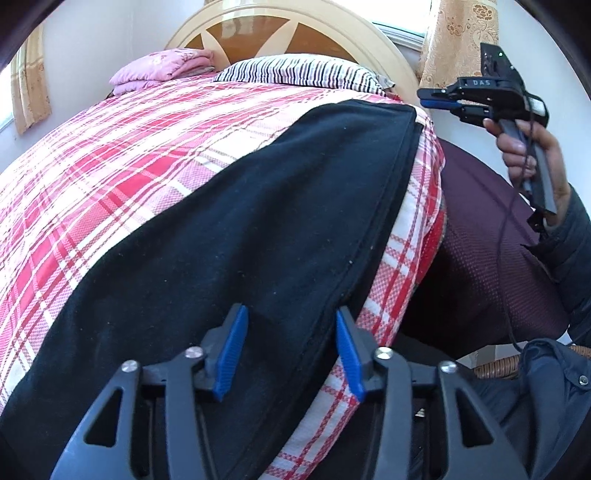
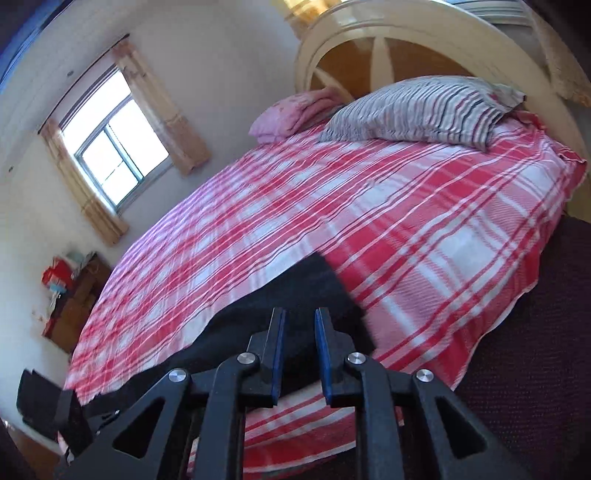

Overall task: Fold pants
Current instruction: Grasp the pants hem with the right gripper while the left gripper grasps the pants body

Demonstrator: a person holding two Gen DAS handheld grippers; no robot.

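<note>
pants (image 1: 229, 221) lie along the bed's (image 1: 110, 177) right side reaching toward the upper right, two pillows (image 1: 295, 72) sit at the headboard (image 1: 280, 22) up top, window (image 2: 118, 147) at left.

The pants (image 1: 229, 229) are matt black knit cloth flecked with lint, the bedsheet (image 1: 92, 177) woven checked cotton. The headboard (image 1: 280, 22) is glossy lacquered wood. Each gripper (image 1: 291, 354) is matt black plastic with ribbed blue pads (image 1: 232, 350) and shiny metal pins (image 1: 384, 352)
</note>
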